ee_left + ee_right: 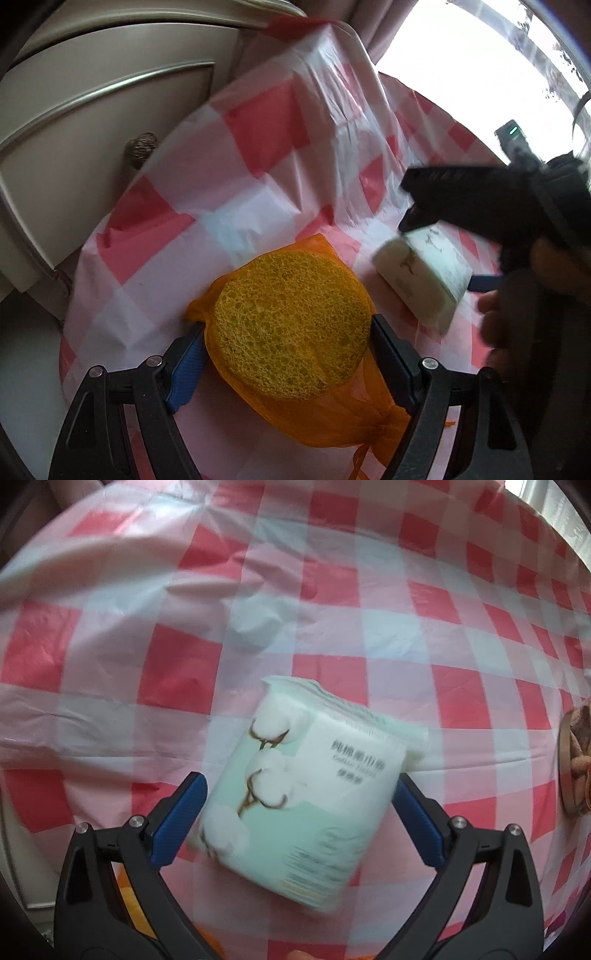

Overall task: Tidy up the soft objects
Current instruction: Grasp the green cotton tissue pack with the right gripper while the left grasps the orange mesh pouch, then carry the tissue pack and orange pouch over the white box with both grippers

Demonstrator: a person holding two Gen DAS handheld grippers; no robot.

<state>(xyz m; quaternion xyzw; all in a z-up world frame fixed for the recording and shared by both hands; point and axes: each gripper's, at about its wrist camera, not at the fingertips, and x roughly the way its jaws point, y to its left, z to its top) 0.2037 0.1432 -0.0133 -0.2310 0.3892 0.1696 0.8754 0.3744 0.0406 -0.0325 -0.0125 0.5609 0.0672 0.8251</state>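
Two soft items, one per gripper. Left gripper (286, 345) is clamped across the yellow sponge (291, 321) in its orange mesh bag (332, 413), pads touching both sides, sponge at the fingertips over the checked tablecloth (258, 155); probably held wide to avoid crushing it. Right gripper (299, 794) squeezes the cotton tissue pack (306, 794) across its width, pack tilted, apparently above the cloth. Farther off, a cabinet (92, 122) stands behind the table.

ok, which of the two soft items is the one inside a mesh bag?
The round yellow sponge, between the left gripper fingers, sits in an orange net bag. The cotton pad pack in the right gripper is wrapped in printed white-green plastic.
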